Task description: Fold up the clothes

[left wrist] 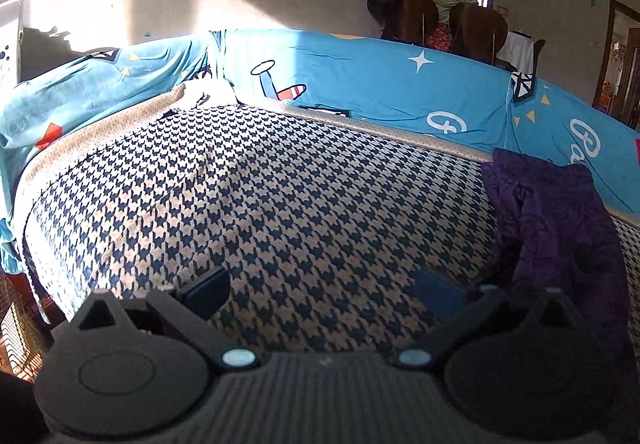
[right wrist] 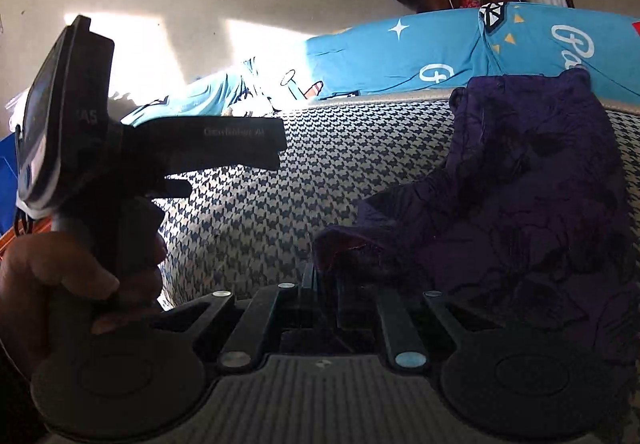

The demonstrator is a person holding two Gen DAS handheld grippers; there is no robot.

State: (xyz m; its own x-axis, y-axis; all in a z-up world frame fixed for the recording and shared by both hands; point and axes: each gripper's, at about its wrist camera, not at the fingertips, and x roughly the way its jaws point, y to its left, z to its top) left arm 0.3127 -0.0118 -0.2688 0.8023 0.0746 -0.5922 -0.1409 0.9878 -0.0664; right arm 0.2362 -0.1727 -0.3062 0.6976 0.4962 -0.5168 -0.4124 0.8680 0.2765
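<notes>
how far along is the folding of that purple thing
Done: nothing looks folded yet; the purple garment is bunched and creased on the houndstooth cover. In hand: the right gripper is shut on the garment's near edge, while the left gripper is open and empty over the cover. Left: spreading it flat and making every fold.

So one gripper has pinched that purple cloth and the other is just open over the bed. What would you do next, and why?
Probably bring the open left gripper across to a free edge of the purple garment. Only the right gripper holds it, shut on one bunched corner, so the cloth hangs crumpled over the houndstooth cover. A second grip would likely let it spread flat for folding.
</notes>
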